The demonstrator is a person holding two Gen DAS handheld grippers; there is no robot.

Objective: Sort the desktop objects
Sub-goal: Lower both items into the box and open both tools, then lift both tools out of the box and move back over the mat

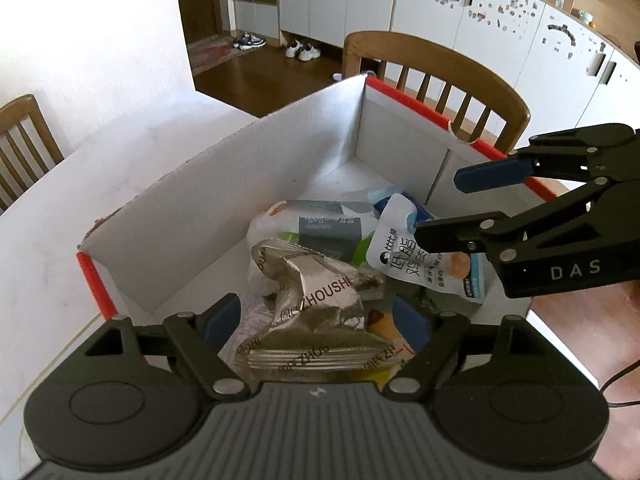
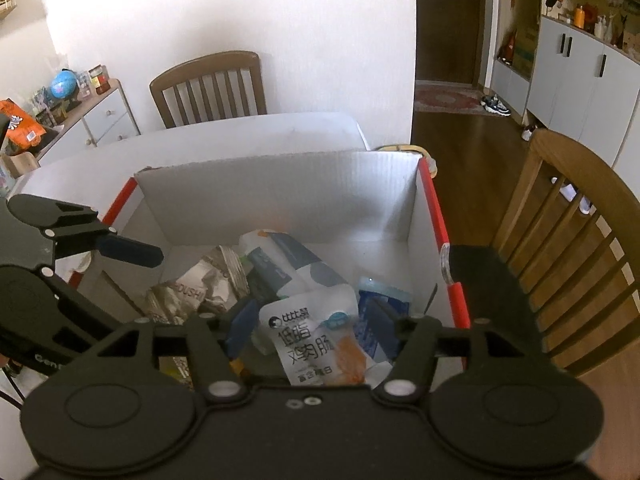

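A white cardboard box [image 1: 224,184] with red edges stands on the white table and holds several snack packets. My left gripper [image 1: 316,320] is open over the box, its jaws either side of a crumpled silver packet [image 1: 316,304] without gripping it. My right gripper [image 2: 312,328] is open above a white pouch with Chinese print [image 2: 316,344]; the pouch also shows in the left wrist view [image 1: 404,256]. The right gripper also shows in the left wrist view [image 1: 440,208], jaws apart. A white and grey bag [image 2: 288,264] and a blue packet [image 2: 380,300] lie beside the pouch.
The box [image 2: 280,200] sits near the table's corner. A wooden chair [image 1: 436,76] stands behind the box and another [image 2: 208,84] at the table's far side. A sideboard with clutter [image 2: 72,104] is at the left. Wooden floor lies beyond.
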